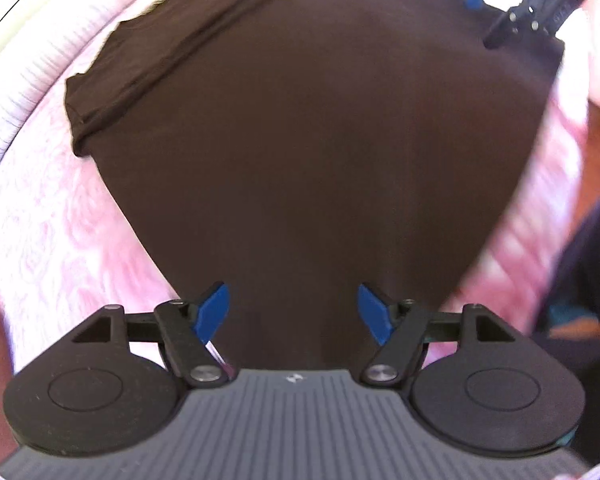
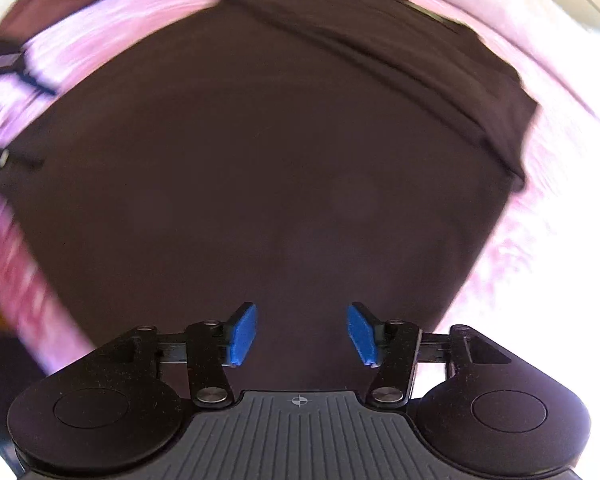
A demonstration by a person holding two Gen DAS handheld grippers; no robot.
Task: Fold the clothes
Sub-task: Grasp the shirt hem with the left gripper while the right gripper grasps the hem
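A dark brown garment (image 1: 308, 132) lies spread flat on a pink patterned bedspread (image 1: 52, 232), with a folded-over band along its far left side. My left gripper (image 1: 294, 312) hovers open over the near edge of the cloth, its blue pads apart with nothing between them. In the right wrist view the same brown garment (image 2: 268, 168) fills the frame, its folded band at the upper right. My right gripper (image 2: 302, 334) is open above the cloth, empty. The right gripper (image 1: 496, 12) also shows at the top right of the left wrist view, at the garment's far corner.
The pink bedspread (image 2: 540, 240) surrounds the garment on all sides. A white ribbed strip (image 1: 16, 112) runs along the far left. A person's dark clothing (image 1: 588, 272) and a wooden floor patch sit at the right edge. The left gripper's body (image 2: 0, 80) appears blurred at the left.
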